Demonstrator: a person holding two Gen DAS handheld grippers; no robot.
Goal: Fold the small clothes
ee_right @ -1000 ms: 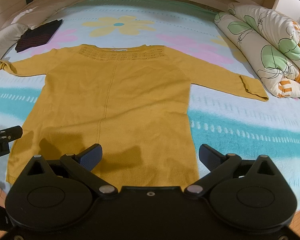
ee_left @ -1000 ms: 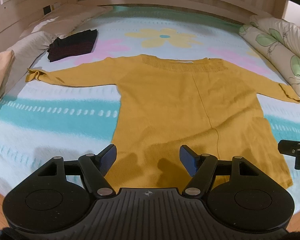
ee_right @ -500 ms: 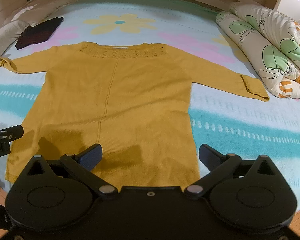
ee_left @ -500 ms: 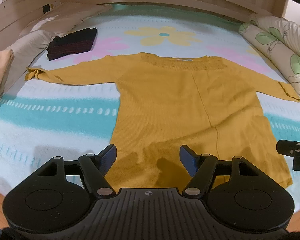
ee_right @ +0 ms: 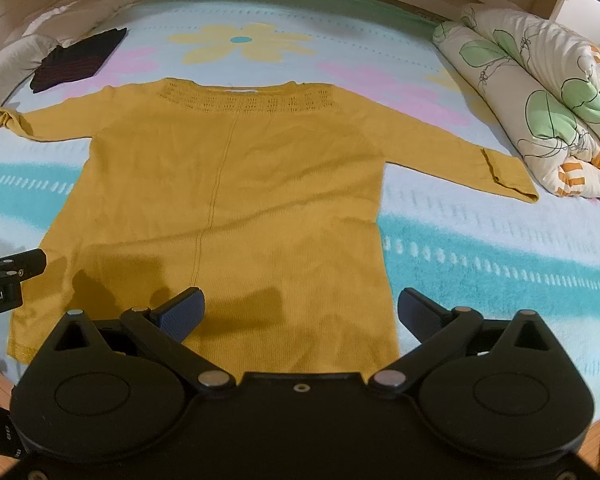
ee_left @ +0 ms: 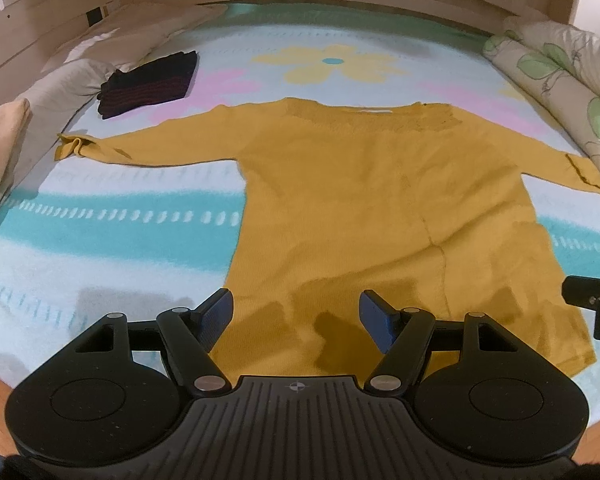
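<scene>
Mustard-yellow sweater (ee_left: 384, 208) lies flat on the flowered blanket (ee_left: 112, 236), sleeves spread, in the left wrist view. The left gripper (ee_left: 296, 314) hangs over its hem, jaws wide, holding nothing. A dark folded garment (ee_left: 148, 84) sits near the pillows.

From the right wrist view, the right gripper (ee_right: 300, 314) hovers over the hem's other corner, jaws wide and empty, with a rolled quilt (ee_right: 540, 96) at the right.
</scene>
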